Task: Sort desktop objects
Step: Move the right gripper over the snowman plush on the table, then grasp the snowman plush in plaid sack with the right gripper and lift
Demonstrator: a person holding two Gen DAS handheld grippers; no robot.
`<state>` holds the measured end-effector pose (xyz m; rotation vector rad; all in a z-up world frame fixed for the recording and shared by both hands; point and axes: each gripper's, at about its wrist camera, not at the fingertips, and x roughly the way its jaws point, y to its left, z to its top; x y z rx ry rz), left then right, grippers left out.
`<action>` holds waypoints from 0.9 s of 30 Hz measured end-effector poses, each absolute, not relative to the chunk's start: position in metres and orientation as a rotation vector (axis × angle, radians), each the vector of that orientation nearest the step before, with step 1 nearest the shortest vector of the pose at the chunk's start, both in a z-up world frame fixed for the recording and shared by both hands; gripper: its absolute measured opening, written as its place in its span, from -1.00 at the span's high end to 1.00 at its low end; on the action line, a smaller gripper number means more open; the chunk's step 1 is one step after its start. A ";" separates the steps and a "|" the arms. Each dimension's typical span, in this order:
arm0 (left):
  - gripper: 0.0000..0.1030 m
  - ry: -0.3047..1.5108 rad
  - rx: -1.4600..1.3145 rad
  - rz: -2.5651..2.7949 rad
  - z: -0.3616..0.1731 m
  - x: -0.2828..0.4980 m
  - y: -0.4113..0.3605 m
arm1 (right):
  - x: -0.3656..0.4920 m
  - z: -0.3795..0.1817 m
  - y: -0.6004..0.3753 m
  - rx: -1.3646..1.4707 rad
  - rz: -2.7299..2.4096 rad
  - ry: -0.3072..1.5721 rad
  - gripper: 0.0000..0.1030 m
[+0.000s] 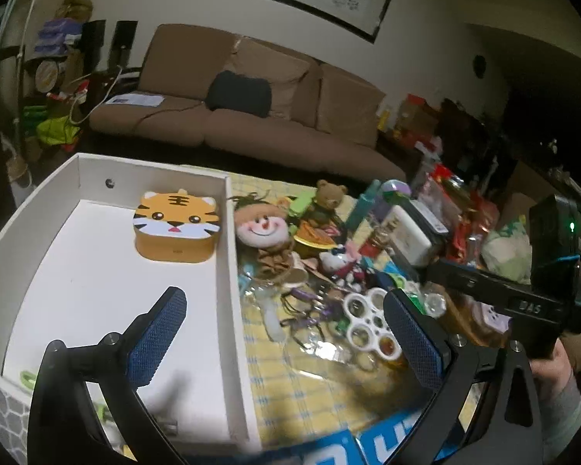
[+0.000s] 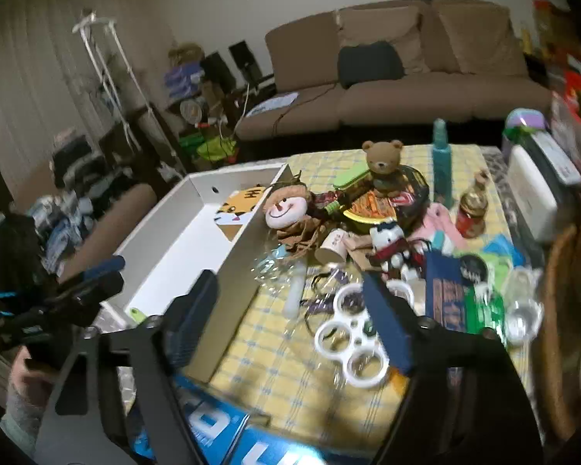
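Left tool [image 1: 286, 337] held spread, empty, lower centre over wall of white cardboard tray [image 1: 228, 279]. Orange tiger-face tin [image 1: 176, 226] already stowed inside, upper left. Right tool [image 2: 290, 310] spread, empty, aimed at white ring-holed plastic holder [image 2: 352, 345] in clutter on yellow-checked worktop [image 2: 275, 364], judged next pick.

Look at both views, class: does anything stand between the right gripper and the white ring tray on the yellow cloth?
Nothing visible does. The right gripper is open and empty, and the white ring tray lies right under its fingers on the yellow cloth. Purple cords only touch its far edge.
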<state>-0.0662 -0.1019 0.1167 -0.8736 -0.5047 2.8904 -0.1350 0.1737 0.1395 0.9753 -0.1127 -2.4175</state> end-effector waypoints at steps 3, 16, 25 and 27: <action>-1.00 -0.468 -0.866 2.936 0.109 -0.076 -0.107 | -0.162 0.135 0.145 0.970 -2.410 -0.022 -0.30; -1.00 -0.567 -0.838 2.861 0.087 -0.093 -0.138 | -0.292 0.073 0.068 1.120 -2.290 -0.035 -0.32; -1.00 -0.572 -0.832 2.819 0.085 -0.096 -0.134 | -0.328 0.039 0.064 1.153 -2.159 -0.140 -0.33; -1.00 -0.553 -0.839 2.830 0.083 -0.098 -0.132 | -0.332 0.031 0.060 1.165 -2.153 -0.123 -0.26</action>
